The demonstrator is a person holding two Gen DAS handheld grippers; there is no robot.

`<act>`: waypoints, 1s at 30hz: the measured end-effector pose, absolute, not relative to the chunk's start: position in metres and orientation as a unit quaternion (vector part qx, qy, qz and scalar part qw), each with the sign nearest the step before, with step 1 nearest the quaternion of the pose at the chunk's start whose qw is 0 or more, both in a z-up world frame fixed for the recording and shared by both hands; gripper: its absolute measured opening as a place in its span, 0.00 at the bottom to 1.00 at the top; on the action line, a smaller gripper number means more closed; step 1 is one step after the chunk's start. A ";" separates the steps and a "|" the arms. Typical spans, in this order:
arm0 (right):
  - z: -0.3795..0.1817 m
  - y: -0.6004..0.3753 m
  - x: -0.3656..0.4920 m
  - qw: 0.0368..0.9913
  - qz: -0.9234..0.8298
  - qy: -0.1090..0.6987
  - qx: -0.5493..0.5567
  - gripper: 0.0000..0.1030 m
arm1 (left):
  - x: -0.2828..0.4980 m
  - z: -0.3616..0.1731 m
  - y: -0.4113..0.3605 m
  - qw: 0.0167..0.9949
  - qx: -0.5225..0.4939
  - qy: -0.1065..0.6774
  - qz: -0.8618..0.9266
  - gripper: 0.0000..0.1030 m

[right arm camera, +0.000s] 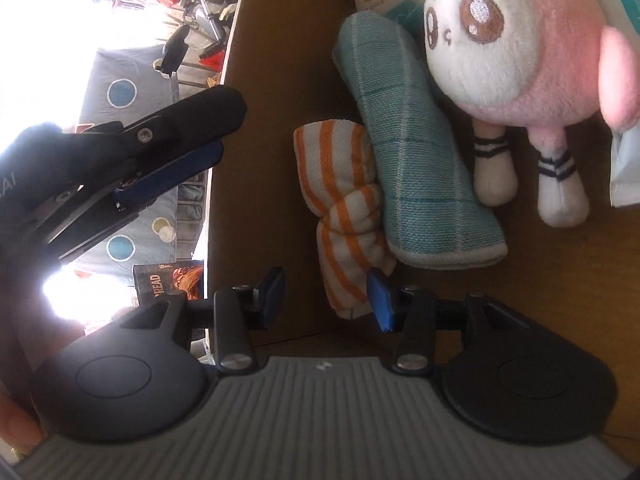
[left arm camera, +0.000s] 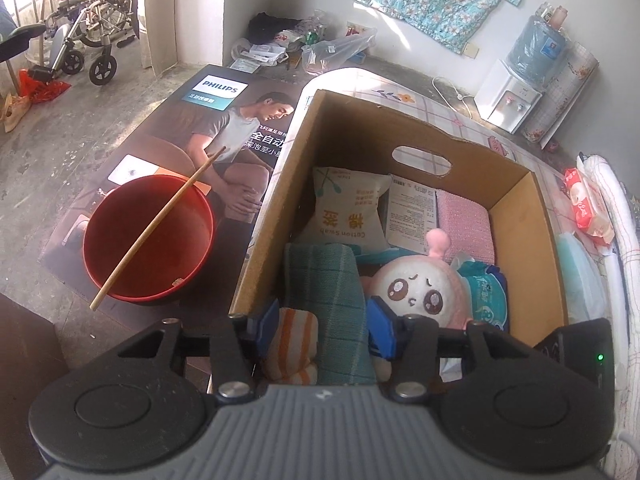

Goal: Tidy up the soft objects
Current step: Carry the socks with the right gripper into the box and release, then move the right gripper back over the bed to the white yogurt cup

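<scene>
Both the left gripper [left arm camera: 324,330] and the right gripper [right arm camera: 326,294] hang with jaws apart, gripping nothing, over the orange-striped cloth [right arm camera: 340,200] beside the teal towel [right arm camera: 404,144] in the cardboard box [left arm camera: 516,208].

Just ahead of the claw, a rolled towel with orange and white stripes [right arm camera: 344,208]. Beside it, a rolled teal cloth with pale checked lines [right arm camera: 416,164]. Farther ahead, a round plush doll, pink with a white face and brown eyes [left arm camera: 416,288]. All inside a brown cardboard box [left arm camera: 532,224]. Off to the left, a red round bowl [left arm camera: 148,236].
</scene>
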State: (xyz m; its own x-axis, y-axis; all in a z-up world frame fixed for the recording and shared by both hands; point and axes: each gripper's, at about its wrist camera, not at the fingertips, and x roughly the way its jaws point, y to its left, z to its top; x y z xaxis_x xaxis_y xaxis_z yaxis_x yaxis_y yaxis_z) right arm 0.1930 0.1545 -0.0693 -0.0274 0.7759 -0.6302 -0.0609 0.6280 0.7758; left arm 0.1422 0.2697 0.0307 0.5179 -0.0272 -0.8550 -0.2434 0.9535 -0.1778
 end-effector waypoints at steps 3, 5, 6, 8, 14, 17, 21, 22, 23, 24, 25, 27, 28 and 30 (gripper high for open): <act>-0.055 0.142 0.191 0.644 0.335 0.624 0.288 0.45 | 0.139 0.040 0.267 0.866 -0.138 0.476 0.063 0.56; -0.040 0.127 0.186 0.652 0.344 0.609 0.293 0.47 | 0.132 0.049 0.265 0.872 -0.140 0.465 0.062 0.62; -0.033 0.121 0.183 0.656 0.349 0.600 0.295 0.49 | 0.128 0.054 0.262 0.876 -0.141 0.458 0.060 0.67; -0.017 0.103 0.176 0.667 0.360 0.578 0.303 0.51 | 0.119 0.065 0.255 0.884 -0.141 0.444 0.050 0.74; 0.028 0.016 0.141 0.711 0.375 0.487 0.341 0.58 | 0.080 0.091 0.210 0.917 -0.131 0.377 -0.011 0.89; 0.040 -0.045 0.114 0.748 0.359 0.434 0.351 0.58 | 0.059 0.090 0.174 0.934 -0.118 0.334 -0.043 0.92; 0.042 -0.119 0.067 0.806 0.294 0.371 0.356 0.59 | 0.038 0.082 0.115 0.943 -0.094 0.304 -0.092 0.92; 0.042 -0.133 0.057 0.816 0.277 0.360 0.358 0.59 | 0.034 0.079 0.099 0.944 -0.088 0.299 -0.106 0.92; 0.039 -0.151 0.047 0.828 0.255 0.347 0.359 0.59 | 0.030 0.076 0.084 0.945 -0.084 0.293 -0.119 0.92; 0.036 -0.167 0.038 0.841 0.234 0.334 0.354 0.59 | 0.028 0.073 0.071 0.944 -0.080 0.290 -0.132 0.92; 0.035 -0.185 0.027 0.858 0.204 0.321 0.346 0.59 | 0.026 0.070 0.057 0.944 -0.077 0.287 -0.144 0.92; 0.034 -0.217 0.009 0.887 0.147 0.298 0.319 0.59 | 0.022 0.059 0.026 0.943 -0.069 0.281 -0.162 0.92; 0.033 -0.227 0.004 0.898 0.123 0.291 0.306 0.59 | 0.020 0.053 0.012 0.943 -0.060 0.280 -0.172 0.92; 0.021 -0.249 -0.002 0.918 0.065 0.282 0.272 0.59 | 0.019 0.035 -0.022 0.936 -0.032 0.284 -0.205 0.92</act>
State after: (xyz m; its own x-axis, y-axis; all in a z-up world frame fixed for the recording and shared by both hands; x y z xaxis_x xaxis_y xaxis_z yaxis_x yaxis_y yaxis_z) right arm -0.0018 -0.2491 0.0212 0.8327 0.2726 -0.4820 0.0345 0.8432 0.5365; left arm 0.0190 -0.0221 0.0351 0.7550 -0.4013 -0.5186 0.3646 0.9142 -0.1768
